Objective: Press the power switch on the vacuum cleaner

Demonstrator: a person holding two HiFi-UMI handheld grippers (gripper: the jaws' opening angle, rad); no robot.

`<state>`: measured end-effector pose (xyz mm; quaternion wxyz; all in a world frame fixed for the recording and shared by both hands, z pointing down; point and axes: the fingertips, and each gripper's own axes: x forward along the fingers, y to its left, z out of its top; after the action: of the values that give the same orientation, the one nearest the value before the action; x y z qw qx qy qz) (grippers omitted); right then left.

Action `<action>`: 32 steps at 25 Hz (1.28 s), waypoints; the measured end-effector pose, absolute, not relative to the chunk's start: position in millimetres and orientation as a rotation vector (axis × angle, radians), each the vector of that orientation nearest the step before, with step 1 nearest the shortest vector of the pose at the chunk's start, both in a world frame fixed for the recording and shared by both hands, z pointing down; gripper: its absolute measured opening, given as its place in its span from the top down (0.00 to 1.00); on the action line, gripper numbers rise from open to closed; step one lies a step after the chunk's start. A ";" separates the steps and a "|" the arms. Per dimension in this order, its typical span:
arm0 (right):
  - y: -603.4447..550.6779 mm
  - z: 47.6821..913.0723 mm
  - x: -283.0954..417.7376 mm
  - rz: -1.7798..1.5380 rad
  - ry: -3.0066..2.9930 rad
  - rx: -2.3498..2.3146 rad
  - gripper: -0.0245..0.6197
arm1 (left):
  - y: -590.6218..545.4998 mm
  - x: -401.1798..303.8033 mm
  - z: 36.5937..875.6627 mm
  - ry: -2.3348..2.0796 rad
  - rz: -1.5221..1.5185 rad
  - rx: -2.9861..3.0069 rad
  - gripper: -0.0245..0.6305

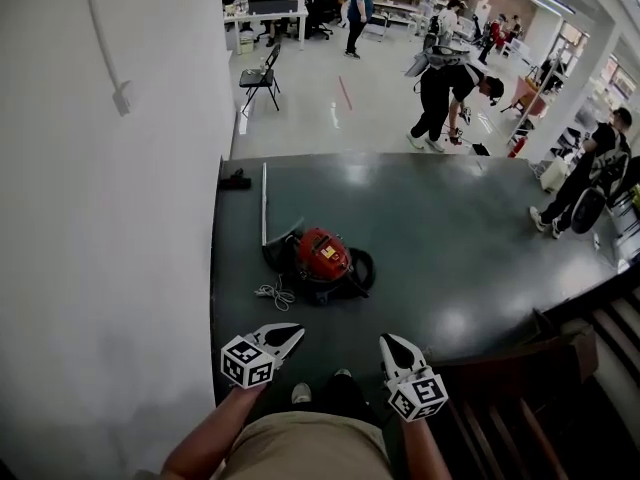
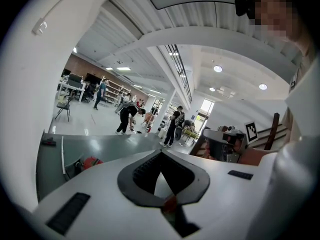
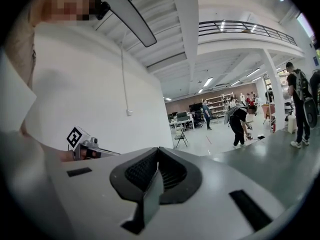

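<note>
A white wall point(image 1: 100, 268) with a cable point(image 1: 98, 33) running down it edges the dark green floor point(image 1: 470, 248), wooden stairs point(image 1: 560, 388) sit at the right, and beyond — a folding chair point(image 1: 260, 73), desks point(image 1: 265, 10), a bent-over person point(image 1: 445, 93).

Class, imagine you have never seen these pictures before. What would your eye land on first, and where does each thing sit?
The red vacuum cleaner stands out at once, sitting on the dark green floor close to the white wall. Next come the marker cubes at the bottom of the head view, on the left gripper and right gripper, both shut, empty and short of the vacuum cleaner.
</note>
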<state>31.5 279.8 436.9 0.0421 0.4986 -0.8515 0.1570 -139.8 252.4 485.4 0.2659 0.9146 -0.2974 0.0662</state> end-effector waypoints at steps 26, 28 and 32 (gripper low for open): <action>-88.1 657.6 59.5 0.477 -2.402 1.039 0.95 | -49.4 -69.2 597.5 -0.935 0.396 2.395 0.96; -114.8 691.4 58.2 0.494 -2.382 0.994 0.95 | -75.8 -63.3 622.8 -0.972 0.413 2.344 0.96; -159.9 775.4 52.7 0.534 -2.318 0.913 0.95 | -122.4 -55.9 685.7 -1.011 0.467 2.232 0.96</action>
<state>52.7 -159.9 775.4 0.2925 0.3429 -0.8699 0.2005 -55.9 -122.4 685.7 0.3179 0.8484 -0.3842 0.1775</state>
